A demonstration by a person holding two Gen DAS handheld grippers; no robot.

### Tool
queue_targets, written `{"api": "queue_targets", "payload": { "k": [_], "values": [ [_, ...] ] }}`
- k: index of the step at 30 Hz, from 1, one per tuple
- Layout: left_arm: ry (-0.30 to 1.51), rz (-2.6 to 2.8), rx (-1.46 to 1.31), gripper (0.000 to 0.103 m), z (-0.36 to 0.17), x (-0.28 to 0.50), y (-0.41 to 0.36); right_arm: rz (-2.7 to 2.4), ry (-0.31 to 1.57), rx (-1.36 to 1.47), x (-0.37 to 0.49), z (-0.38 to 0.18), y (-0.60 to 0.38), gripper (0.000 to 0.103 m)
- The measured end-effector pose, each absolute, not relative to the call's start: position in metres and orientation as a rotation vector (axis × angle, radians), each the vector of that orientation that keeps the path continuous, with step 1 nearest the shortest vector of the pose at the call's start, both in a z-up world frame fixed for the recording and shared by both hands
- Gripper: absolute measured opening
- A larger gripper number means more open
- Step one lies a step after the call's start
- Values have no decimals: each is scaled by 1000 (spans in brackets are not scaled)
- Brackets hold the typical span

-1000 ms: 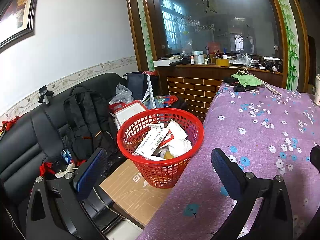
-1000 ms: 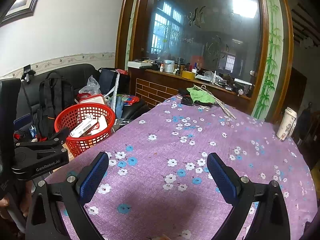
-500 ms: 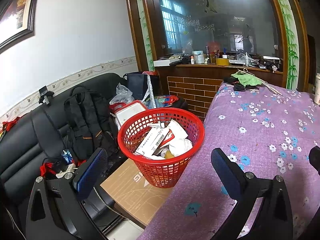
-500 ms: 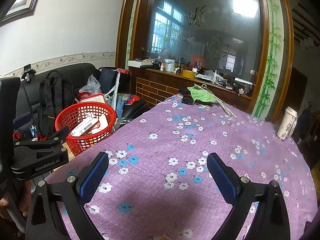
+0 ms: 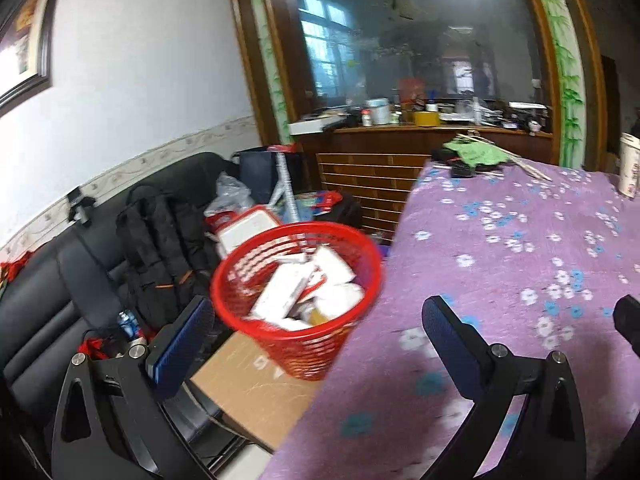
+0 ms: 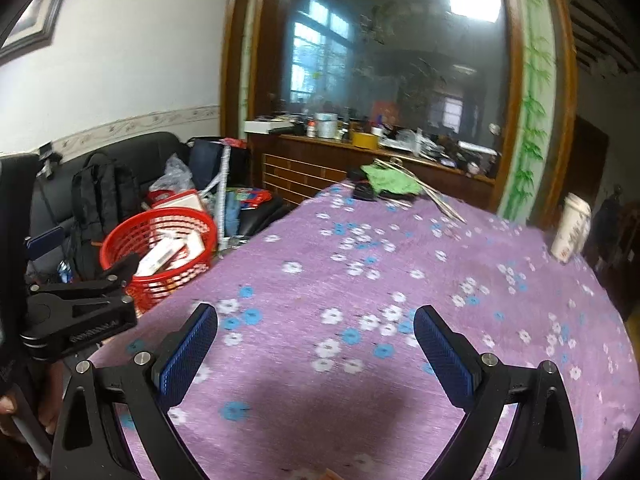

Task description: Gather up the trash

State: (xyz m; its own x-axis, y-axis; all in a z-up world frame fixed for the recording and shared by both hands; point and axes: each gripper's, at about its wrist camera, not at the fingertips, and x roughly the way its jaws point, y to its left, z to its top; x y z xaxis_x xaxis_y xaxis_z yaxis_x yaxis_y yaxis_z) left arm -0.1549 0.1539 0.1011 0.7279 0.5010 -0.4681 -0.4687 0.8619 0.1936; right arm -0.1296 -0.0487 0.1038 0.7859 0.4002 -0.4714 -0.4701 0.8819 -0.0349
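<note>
A red mesh basket (image 5: 296, 300) holds white boxes and paper trash; it stands on a cardboard box (image 5: 256, 388) at the left edge of the table. It also shows in the right wrist view (image 6: 160, 256). My left gripper (image 5: 316, 336) is open and empty, low in front of the basket, straddling the table's edge. My right gripper (image 6: 316, 348) is open and empty above the purple flowered tablecloth (image 6: 400, 300). The left gripper's body (image 6: 76, 320) shows at the left of the right wrist view.
A black sofa (image 5: 48, 300) with a black backpack (image 5: 160, 248) and bags stands left of the table. A green cloth (image 6: 388, 180), sticks and dark items lie at the table's far end. A white cup (image 6: 570, 230) stands far right. A cluttered wooden counter (image 6: 360, 148) lies behind.
Both views have swung and blurred. The basket has shifted left and lower in the left wrist view; the white cup has come into view at its right edge. Both grippers stay open.
</note>
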Motion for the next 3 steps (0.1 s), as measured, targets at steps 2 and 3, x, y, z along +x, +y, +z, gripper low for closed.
{"api": "queue_targets", "payload": {
  "k": [2, 3],
  "values": [
    [570, 462, 44, 103, 104, -141, 143, 412, 478, -143, -121, 103, -68, 101],
    [602, 393, 37, 103, 104, -131, 133, 367, 489, -137, -115, 102, -81, 103]
  ]
}}
